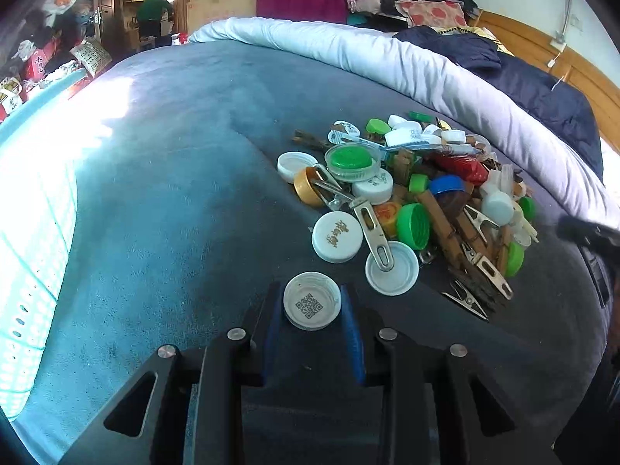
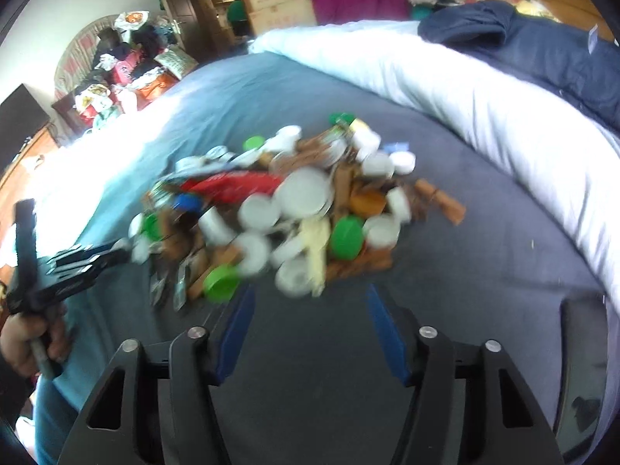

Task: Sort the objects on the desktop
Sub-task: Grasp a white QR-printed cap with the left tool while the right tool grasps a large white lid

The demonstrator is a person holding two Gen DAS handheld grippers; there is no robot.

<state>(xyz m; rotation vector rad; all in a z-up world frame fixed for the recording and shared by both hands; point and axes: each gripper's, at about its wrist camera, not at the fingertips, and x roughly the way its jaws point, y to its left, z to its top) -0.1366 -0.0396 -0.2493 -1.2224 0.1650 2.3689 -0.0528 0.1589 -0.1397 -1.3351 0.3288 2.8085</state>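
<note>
The left tool (image 1: 312,306) pinches a white bottle cap with a QR code (image 1: 312,305) between its blue pads, just clear of the heap of caps and clothespins (image 1: 407,197) on the bed (image 1: 162,178). This looks like one piece pulled out for sorting; carrying it toward the bed's left edge seems next. The blurred right-wrist view alone shows the right tool (image 2: 310,302) spread and empty, near the heap's near side.
</note>
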